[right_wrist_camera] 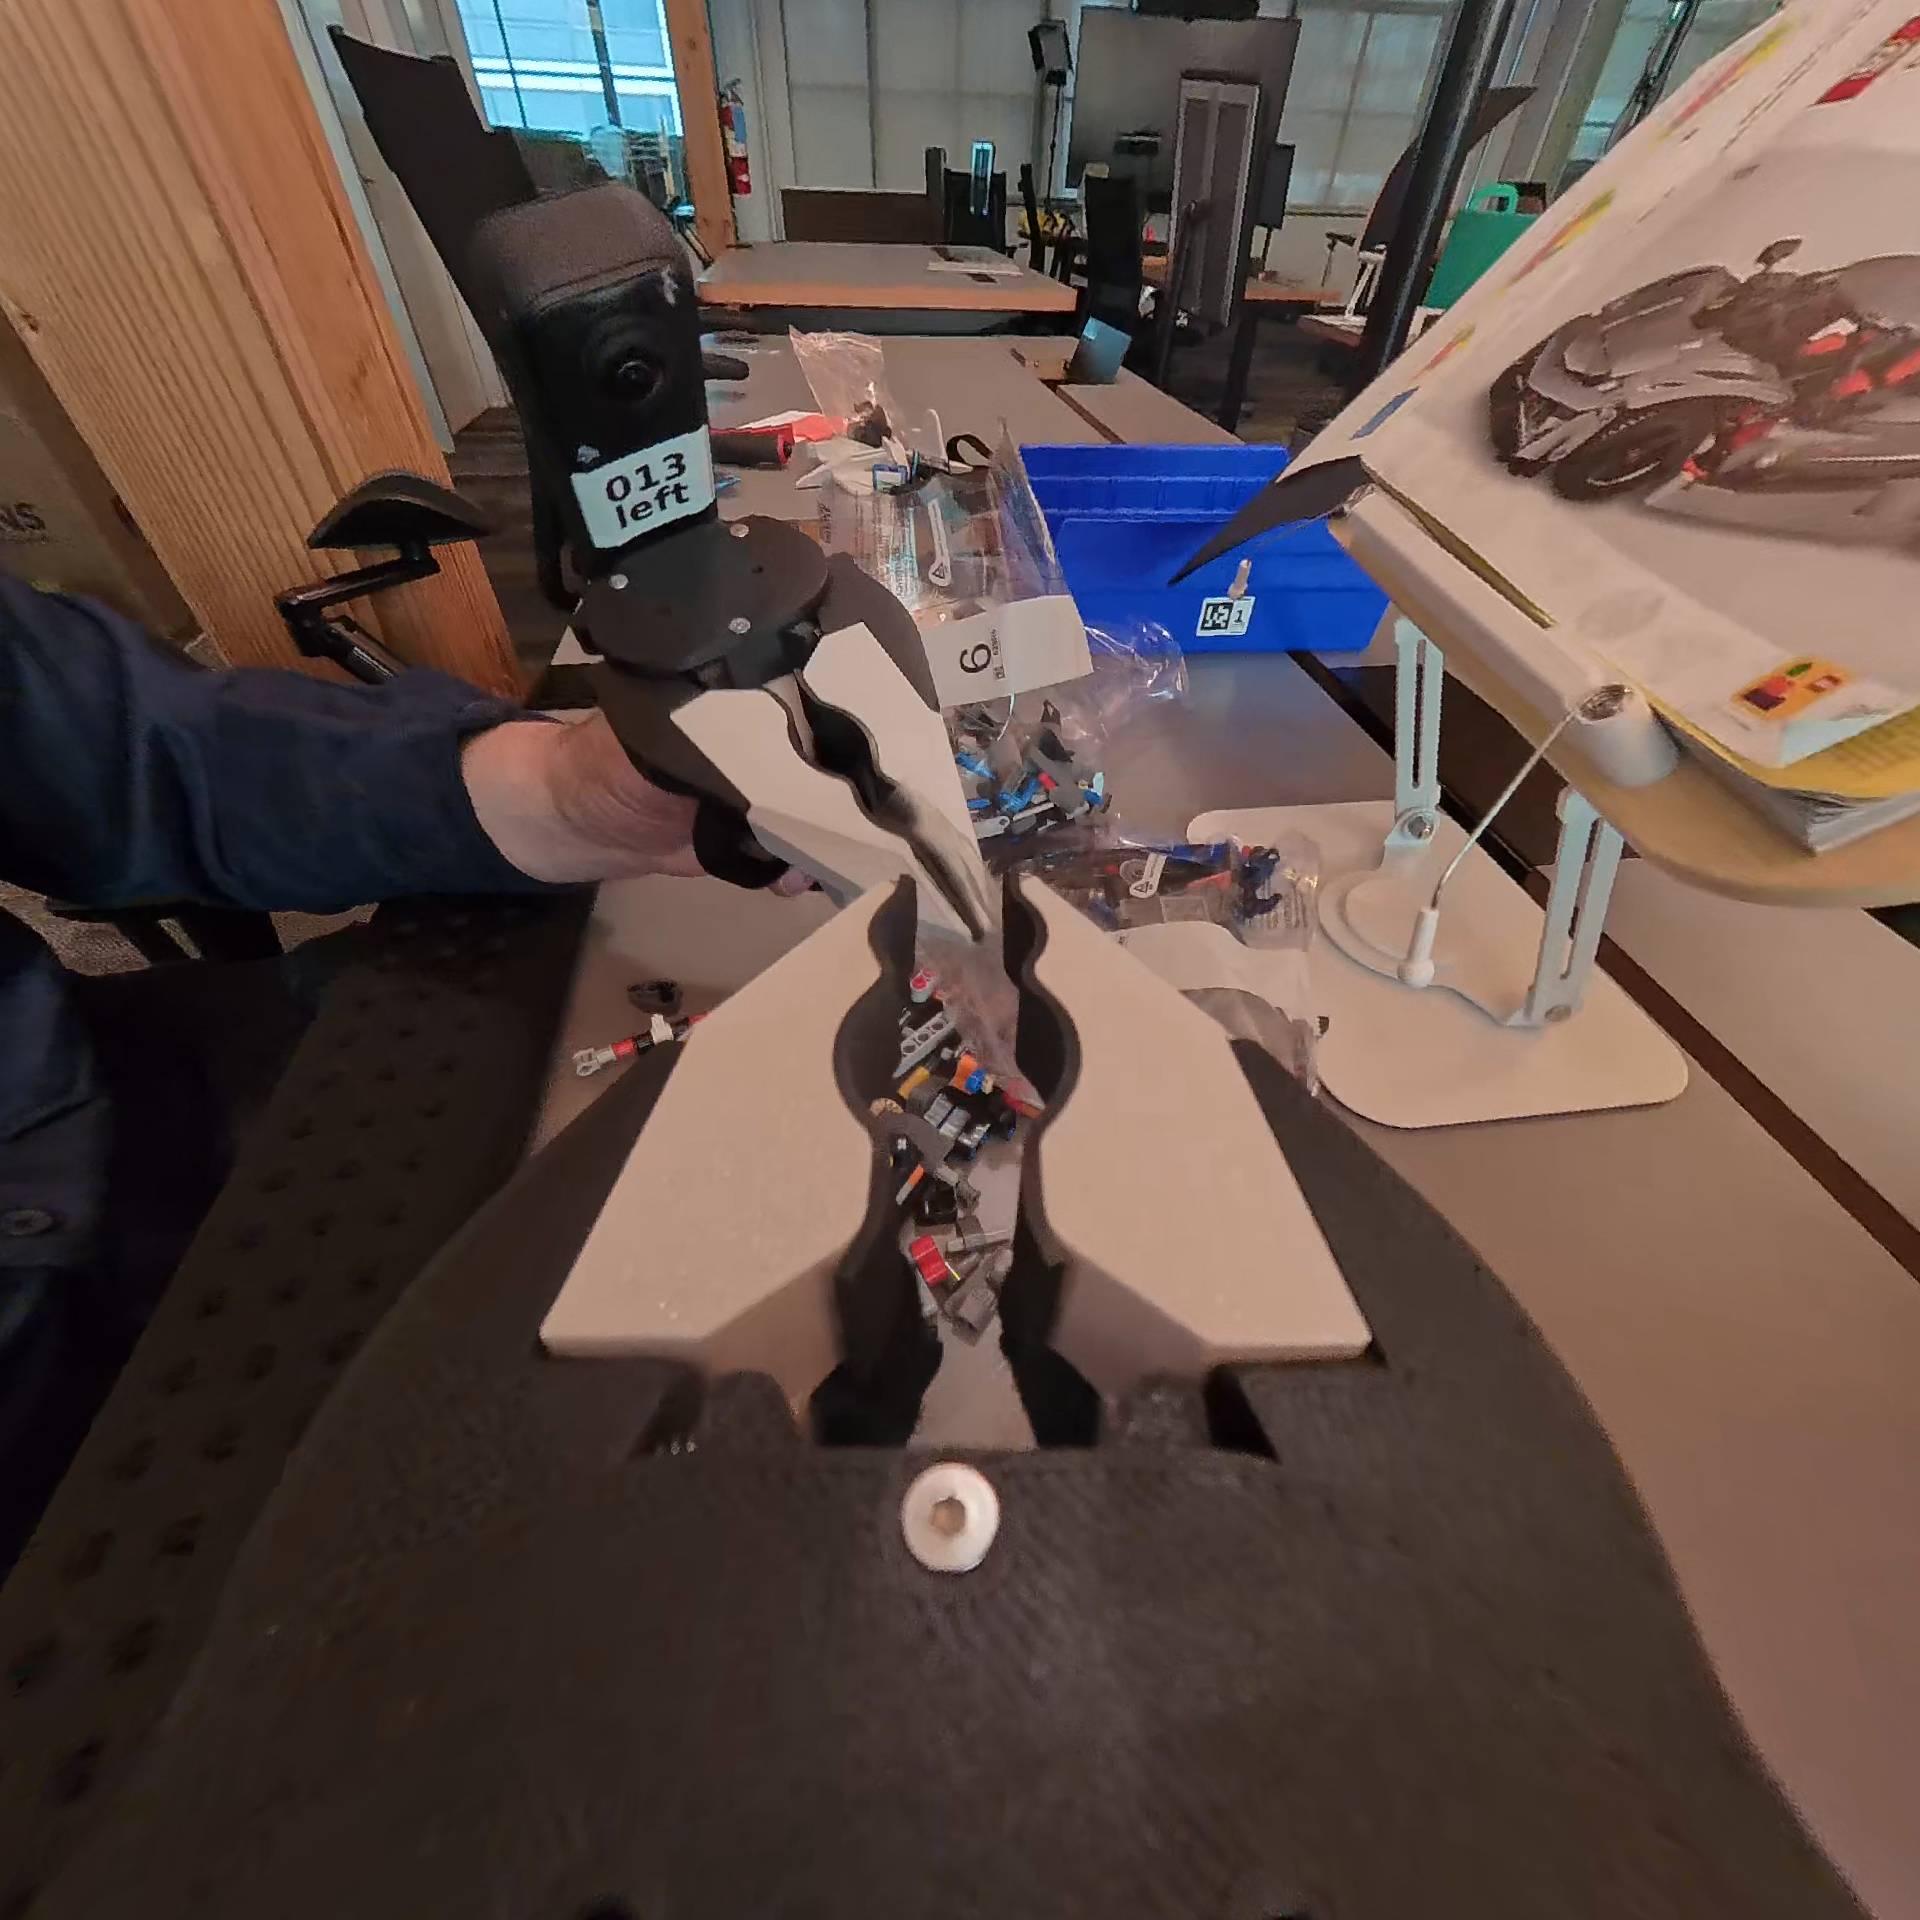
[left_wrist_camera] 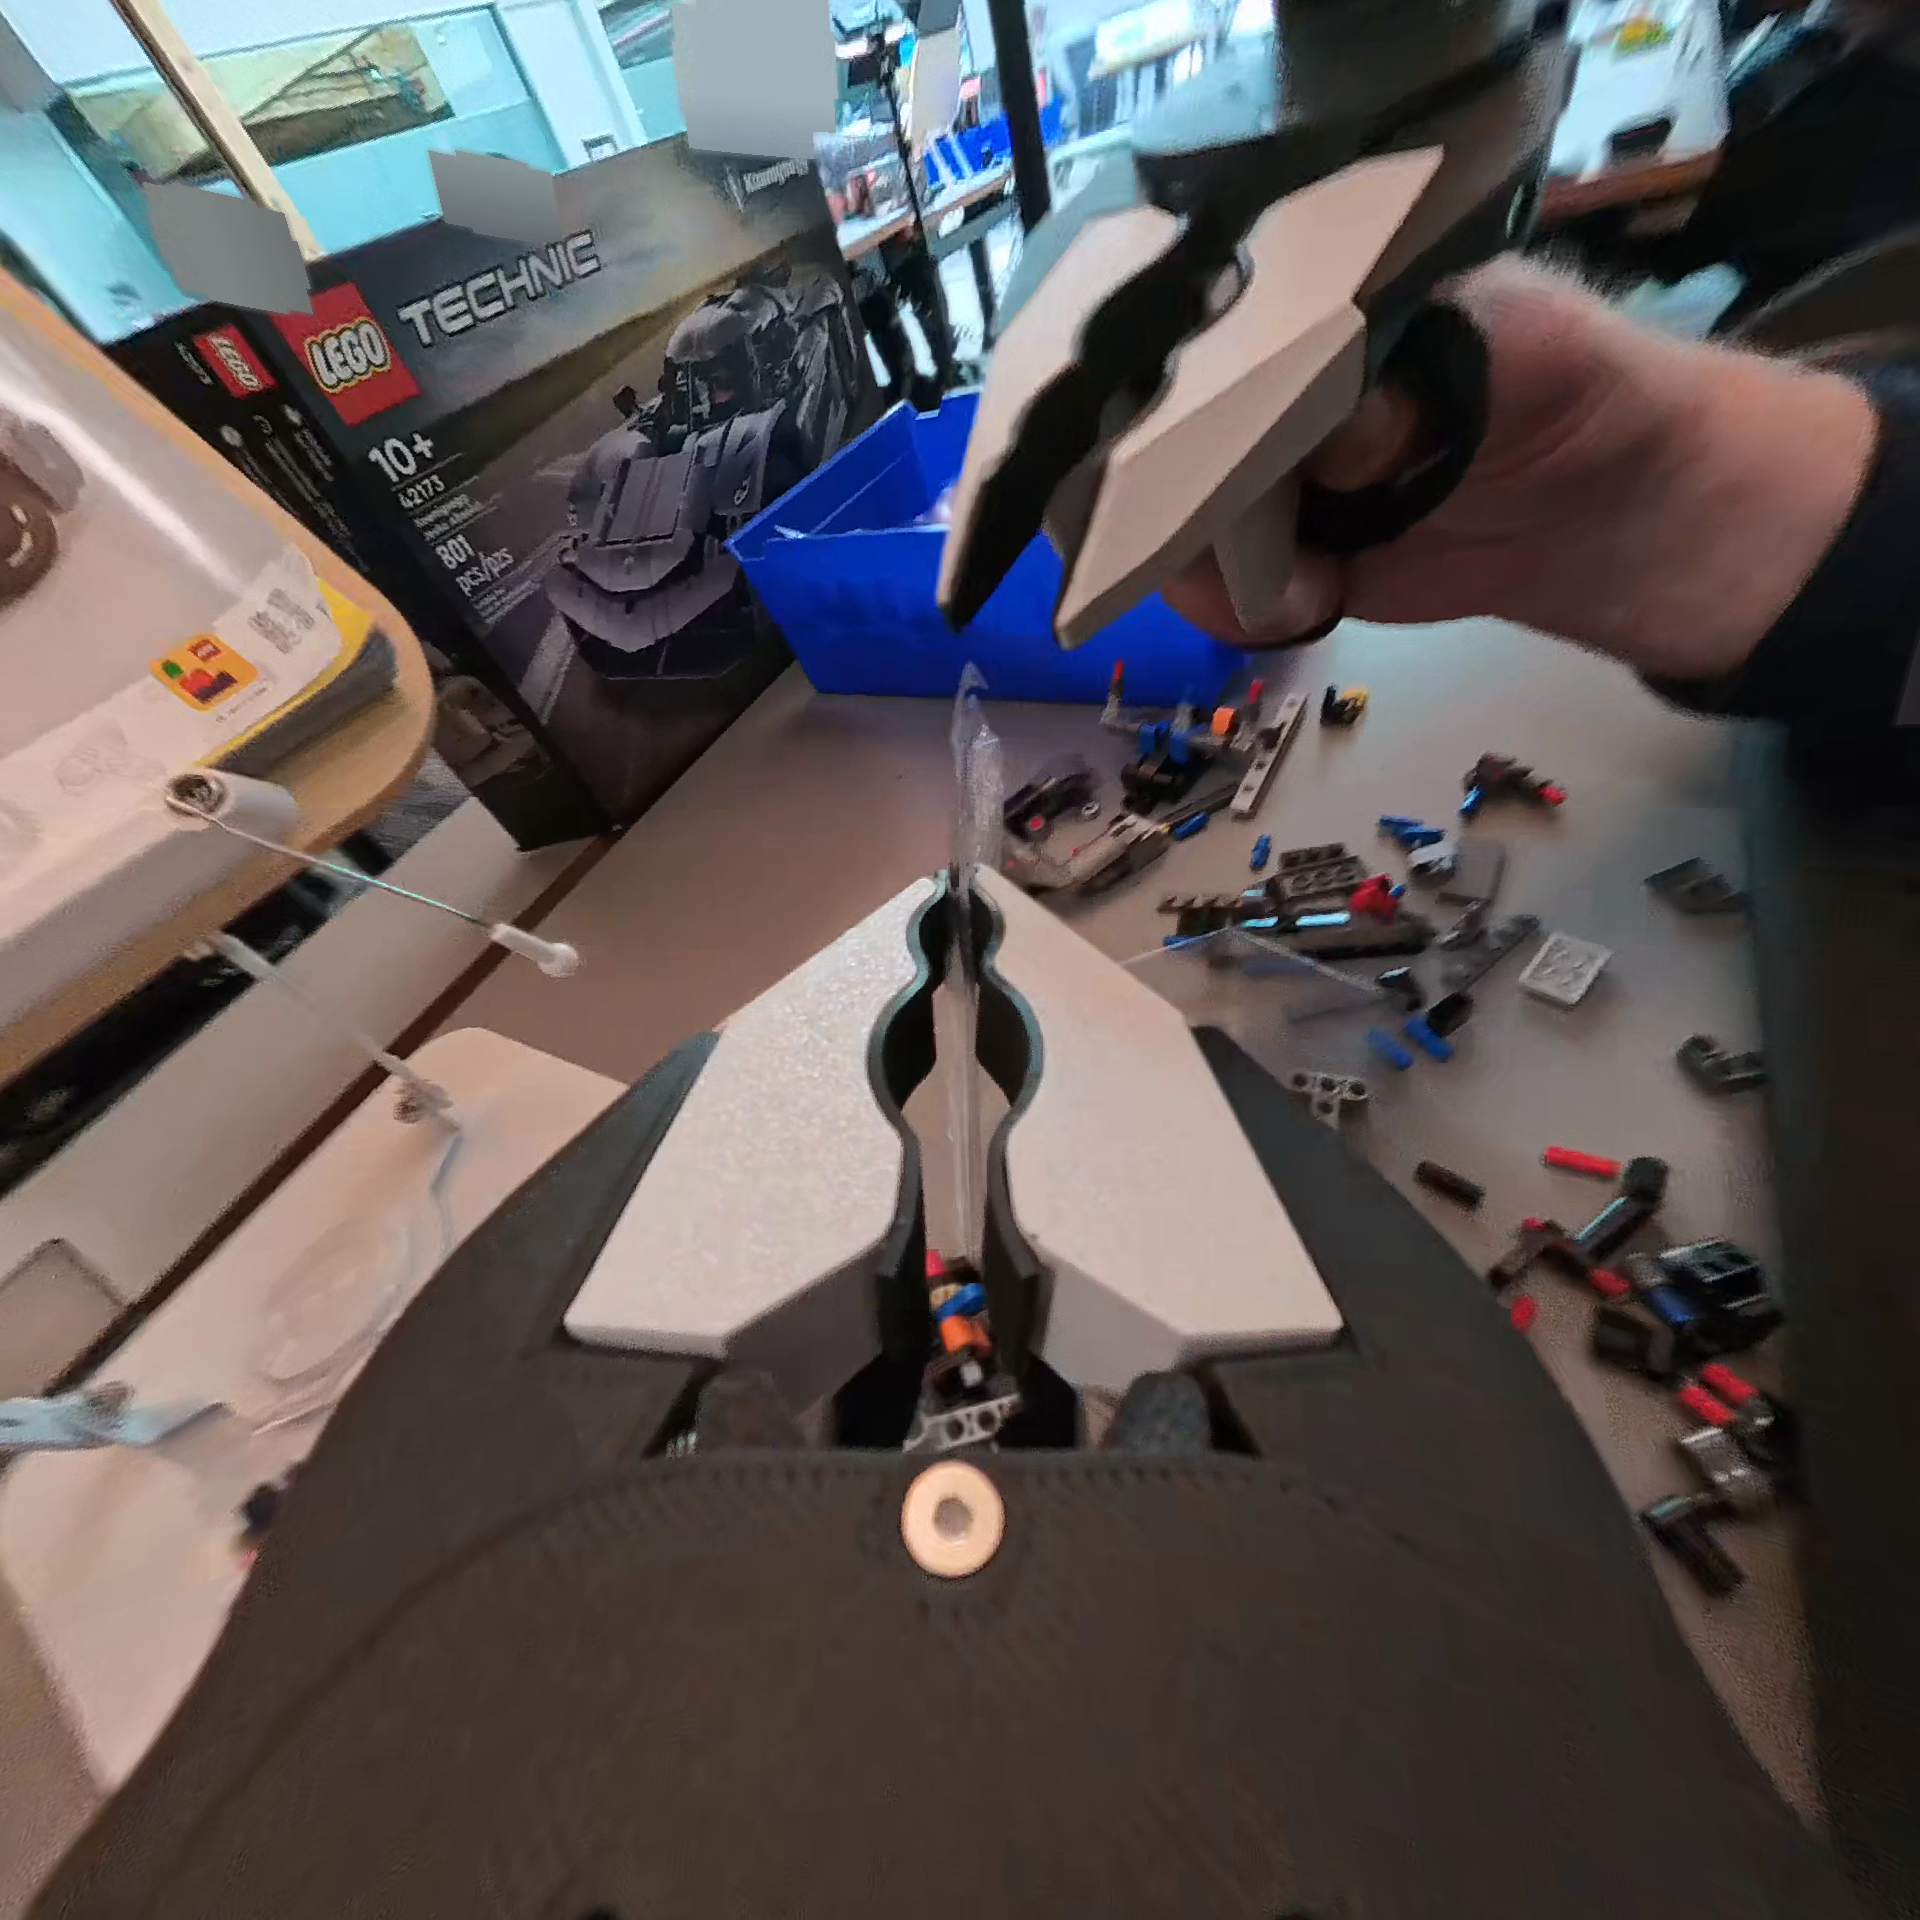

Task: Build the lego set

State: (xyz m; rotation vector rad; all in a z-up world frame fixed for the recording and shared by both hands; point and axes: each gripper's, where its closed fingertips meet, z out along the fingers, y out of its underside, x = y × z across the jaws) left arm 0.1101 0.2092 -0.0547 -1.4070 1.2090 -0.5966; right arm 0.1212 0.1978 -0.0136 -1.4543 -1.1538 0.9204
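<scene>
My left gripper is shut on the edge of a clear plastic bag; small parts show low in the gap between its fingers. In the right wrist view the left gripper points down, its tip between my right fingertips, with the bag of small coloured parts hanging under it. My right gripper is open, its jaws apart around the bag's top without touching it; it also shows from above in the left wrist view. Several loose Lego pieces lie on the grey table, and more show through the gap.
The black Lego box stands at the back, a blue bin beside it. A white book stand carries the instruction booklet. More parts bags lie behind the grippers. A wooden pillar stands on the left. The tips of one gripper are about 5 cm away from the tips of the other.
</scene>
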